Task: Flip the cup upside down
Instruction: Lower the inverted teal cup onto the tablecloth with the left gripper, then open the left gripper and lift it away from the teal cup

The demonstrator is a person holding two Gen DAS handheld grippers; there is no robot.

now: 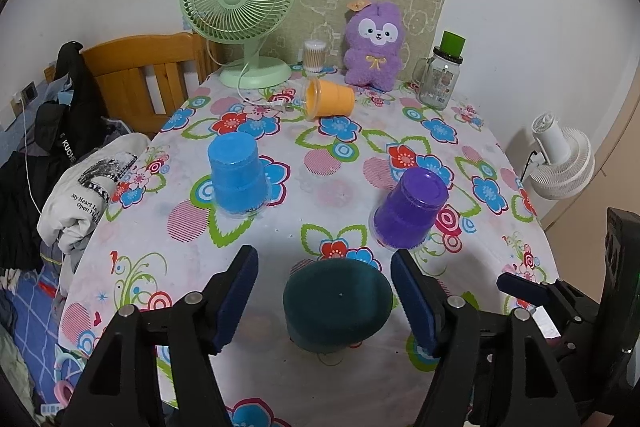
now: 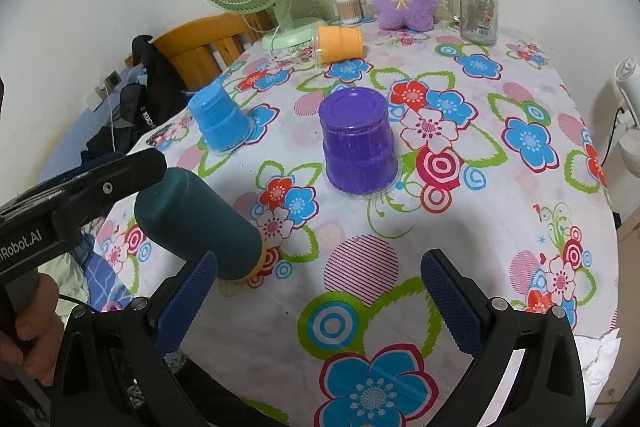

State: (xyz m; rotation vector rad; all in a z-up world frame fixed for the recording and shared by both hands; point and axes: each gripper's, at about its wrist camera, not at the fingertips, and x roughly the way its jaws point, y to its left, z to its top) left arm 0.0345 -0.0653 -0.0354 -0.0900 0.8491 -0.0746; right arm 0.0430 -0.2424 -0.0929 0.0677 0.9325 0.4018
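A dark teal cup stands upside down on the floral tablecloth, between the open fingers of my left gripper, which do not touch it. It also shows in the right wrist view, at the left beside the left gripper's arm. A blue cup and a purple cup stand upside down farther back. An orange cup lies on its side near the back. My right gripper is open and empty over the tablecloth near the front edge.
At the back stand a green fan, a purple plush toy, a glass jar mug and a cotton-swab box. A wooden chair with clothes is left of the table. A white fan stands right.
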